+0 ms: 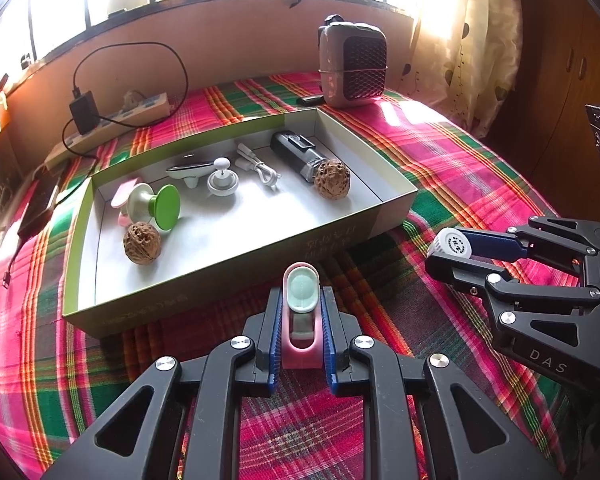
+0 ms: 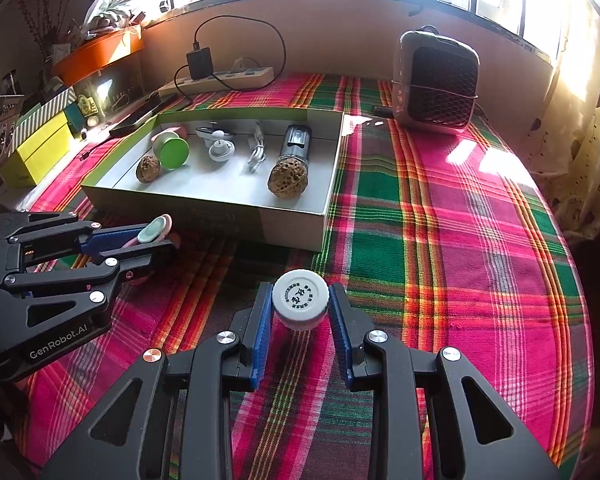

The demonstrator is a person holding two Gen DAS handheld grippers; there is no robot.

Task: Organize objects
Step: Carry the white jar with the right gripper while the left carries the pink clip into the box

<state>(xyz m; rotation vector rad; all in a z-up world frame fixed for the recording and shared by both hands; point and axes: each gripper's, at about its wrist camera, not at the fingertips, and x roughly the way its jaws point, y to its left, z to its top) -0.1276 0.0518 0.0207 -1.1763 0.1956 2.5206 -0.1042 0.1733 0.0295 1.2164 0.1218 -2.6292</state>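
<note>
The left hand-held gripper [image 1: 300, 320] clamps a pink case [image 1: 301, 316], the right hand-held gripper [image 2: 300, 312] a white-capped bottle [image 2: 300, 304]; the open box [image 1: 236, 256] lies just beyond both, nearer the left.

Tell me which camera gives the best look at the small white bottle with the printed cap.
The right wrist view: the white bottle sits centred between the right gripper pads, its printed cap facing the lens. The left wrist view shows the bottle only from the side, far right, partly hidden by the fingers gripping it.
</note>
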